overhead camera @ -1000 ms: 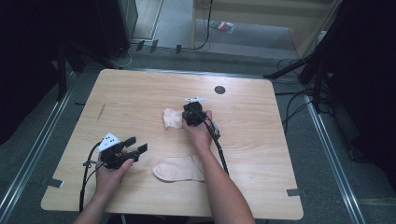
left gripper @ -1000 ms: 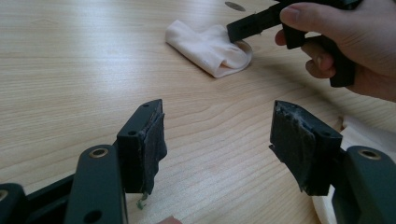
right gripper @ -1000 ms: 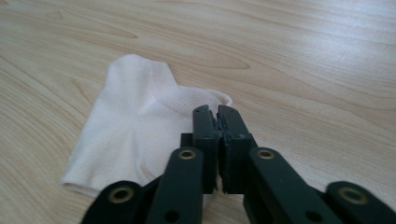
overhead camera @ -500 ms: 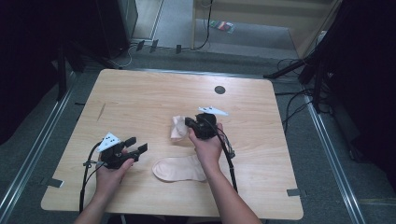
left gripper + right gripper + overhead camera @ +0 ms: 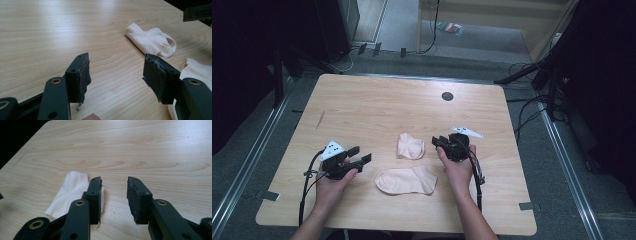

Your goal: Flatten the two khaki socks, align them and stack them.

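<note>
Both tongs, left [image 5: 360, 154] and right [image 5: 438, 142], are held apart and empty, the right's jaws just opened; folded sock [image 5: 410, 146] is released, flat sock [image 5: 407, 180] remains unfolded.

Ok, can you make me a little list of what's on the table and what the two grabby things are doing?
table: light wood
folded sock: lying near the table's middle, free of both grippers
flat sock: spread out nearer the person
left gripper: open, nothing between its jaws
right gripper: jaws have just been opening, nothing between them, folded sock lying beside it
hole: dark round one near the far edge
</note>
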{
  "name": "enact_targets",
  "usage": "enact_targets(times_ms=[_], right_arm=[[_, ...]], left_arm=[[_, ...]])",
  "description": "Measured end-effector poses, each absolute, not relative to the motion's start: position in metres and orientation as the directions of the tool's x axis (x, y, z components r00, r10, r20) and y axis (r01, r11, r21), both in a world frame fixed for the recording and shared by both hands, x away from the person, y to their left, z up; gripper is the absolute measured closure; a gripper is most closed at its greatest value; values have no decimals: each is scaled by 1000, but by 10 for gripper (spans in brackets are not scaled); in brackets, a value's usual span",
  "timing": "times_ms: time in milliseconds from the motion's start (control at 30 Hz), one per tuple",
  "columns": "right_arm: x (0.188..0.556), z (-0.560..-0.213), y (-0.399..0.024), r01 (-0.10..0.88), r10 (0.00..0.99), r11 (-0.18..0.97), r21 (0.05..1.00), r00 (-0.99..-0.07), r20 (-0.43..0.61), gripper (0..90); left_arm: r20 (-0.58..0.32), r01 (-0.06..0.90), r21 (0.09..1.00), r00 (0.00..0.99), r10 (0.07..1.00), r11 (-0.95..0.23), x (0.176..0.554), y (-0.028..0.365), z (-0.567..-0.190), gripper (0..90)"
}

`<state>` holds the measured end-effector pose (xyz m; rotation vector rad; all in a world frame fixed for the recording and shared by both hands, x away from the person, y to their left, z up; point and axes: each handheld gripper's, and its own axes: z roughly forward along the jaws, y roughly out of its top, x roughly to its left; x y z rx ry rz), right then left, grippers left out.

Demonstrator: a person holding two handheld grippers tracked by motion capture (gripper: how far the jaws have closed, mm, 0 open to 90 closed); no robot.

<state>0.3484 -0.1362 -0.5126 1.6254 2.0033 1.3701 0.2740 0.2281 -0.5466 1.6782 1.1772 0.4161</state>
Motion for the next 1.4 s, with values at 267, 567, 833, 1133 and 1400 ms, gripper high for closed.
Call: enact_targets(times_ms=[267, 567, 833, 1133, 1400], right_arm=[[360, -516, -108, 668, 837, 64, 742, -440, 324, 706], [375, -532, -78, 651, 849, 179, 738, -482, 219, 618], [375, -521, -71, 652, 816, 196, 732, -523, 248, 895], [365, -481, -50, 584, 751, 227, 780, -614, 242, 897], [358, -456, -23, 534, 708, 245, 809, -669, 227, 898]], left_arm=[[-277, 503, 864, 456, 846, 11, 273, 233, -550, 392], [-271, 507, 862, 466, 843, -3, 275, 230, -551, 396], [-266, 508, 861, 470, 842, -11, 275, 229, -551, 397], [-240, 508, 860, 477, 846, -42, 277, 225, -549, 371], [-220, 491, 869, 501, 837, -66, 280, 217, -549, 353]])
